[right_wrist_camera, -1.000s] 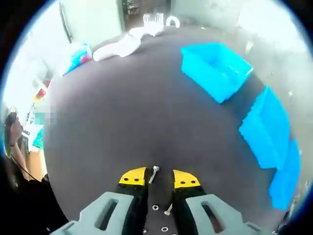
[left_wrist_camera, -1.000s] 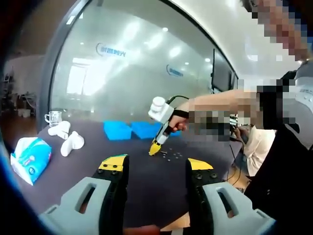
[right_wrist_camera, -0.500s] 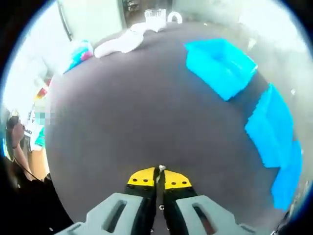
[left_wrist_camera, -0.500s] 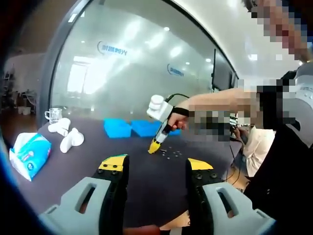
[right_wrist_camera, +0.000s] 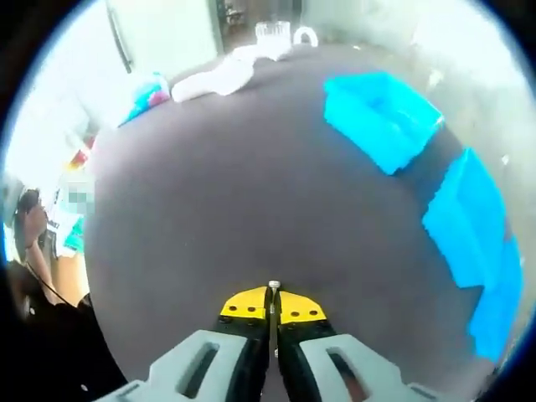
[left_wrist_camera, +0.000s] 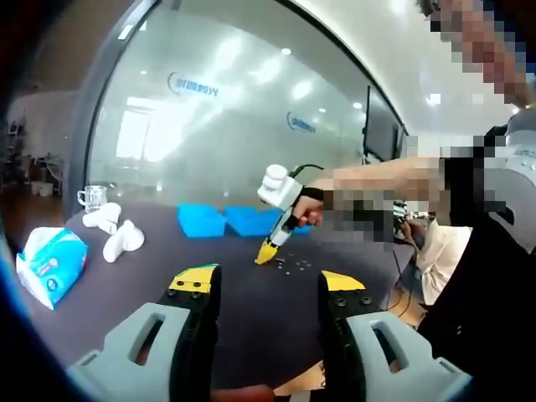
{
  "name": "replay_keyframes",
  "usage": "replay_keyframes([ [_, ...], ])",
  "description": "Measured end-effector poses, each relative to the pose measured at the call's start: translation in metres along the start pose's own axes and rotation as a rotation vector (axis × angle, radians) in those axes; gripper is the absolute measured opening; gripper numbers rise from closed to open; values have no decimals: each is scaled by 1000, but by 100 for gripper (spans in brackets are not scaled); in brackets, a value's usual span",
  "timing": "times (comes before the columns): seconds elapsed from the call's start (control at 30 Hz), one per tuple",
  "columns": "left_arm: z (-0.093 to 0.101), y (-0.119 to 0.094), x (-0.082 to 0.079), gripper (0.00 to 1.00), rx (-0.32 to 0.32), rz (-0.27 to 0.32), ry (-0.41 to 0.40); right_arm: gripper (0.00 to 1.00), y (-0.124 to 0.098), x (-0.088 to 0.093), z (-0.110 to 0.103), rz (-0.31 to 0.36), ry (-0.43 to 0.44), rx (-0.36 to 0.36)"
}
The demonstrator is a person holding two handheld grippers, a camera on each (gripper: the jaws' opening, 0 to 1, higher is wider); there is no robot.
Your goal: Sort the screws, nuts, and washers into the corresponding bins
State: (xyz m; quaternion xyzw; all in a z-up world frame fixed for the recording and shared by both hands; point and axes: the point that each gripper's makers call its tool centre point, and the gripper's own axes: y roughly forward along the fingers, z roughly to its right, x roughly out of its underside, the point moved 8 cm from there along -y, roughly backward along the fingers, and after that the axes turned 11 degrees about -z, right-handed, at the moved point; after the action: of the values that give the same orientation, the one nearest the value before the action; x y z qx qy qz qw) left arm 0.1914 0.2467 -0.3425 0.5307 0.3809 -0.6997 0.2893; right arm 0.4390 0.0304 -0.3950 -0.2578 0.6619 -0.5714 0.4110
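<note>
Right gripper (right_wrist_camera: 273,304): jaws pressed together on a screw (right_wrist_camera: 273,291), head poking out just past the yellow tips. A second ago these jaws stood apart with the screw lying between them on the table (right_wrist_camera: 209,209); half a second ago they had closed. The loose parts seen under the jaws then are now out of this view, so the gripper looks lifted a little (grasp made, carry not yet begun, by my reading).

Left gripper (left_wrist_camera: 266,289): jaws wide apart, nothing in them, hovering at the near table edge, unchanged over the second.

In the left gripper view the right gripper (left_wrist_camera: 266,251) points down at the dark top, with the remaining small parts (left_wrist_camera: 291,265) scattered just beside it.

Room: open dark surface runs from the screw to the blue bins (right_wrist_camera: 381,117), which line the far right side. Tissue pack (left_wrist_camera: 52,266), white objects (left_wrist_camera: 121,241) and glass mug (left_wrist_camera: 90,198) sit far left, well apart from that path.
</note>
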Motion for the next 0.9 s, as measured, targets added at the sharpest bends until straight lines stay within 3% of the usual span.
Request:
replay_keyframes([
  [0.13, 0, 1, 1, 46, 0, -1, -4, 0, -7, 9, -3, 77, 10, -21],
  [0.2, 0, 2, 1, 46, 1, -1, -6, 0, -12, 10, -8, 161, -35, -33],
  [0.27, 0, 3, 2, 46, 4, -1, -11, 0, -18, 16, -6, 190, -1, -16],
  [0.43, 0, 5, 1, 46, 1, -4, -10, 0, -37, 22, -3, 373, 0, -17],
  [0.53, 1, 5, -1, 46, -6, -1, -5, 0, -52, 31, -2, 511, -7, 26],
  [0.63, 0, 5, -2, 46, -12, 5, -10, 0, -63, 43, -2, 643, 54, -5],
  [0.9, 2, 5, -9, 46, -28, 18, 4, 0, -93, 86, -7, 927, 117, 83],
])
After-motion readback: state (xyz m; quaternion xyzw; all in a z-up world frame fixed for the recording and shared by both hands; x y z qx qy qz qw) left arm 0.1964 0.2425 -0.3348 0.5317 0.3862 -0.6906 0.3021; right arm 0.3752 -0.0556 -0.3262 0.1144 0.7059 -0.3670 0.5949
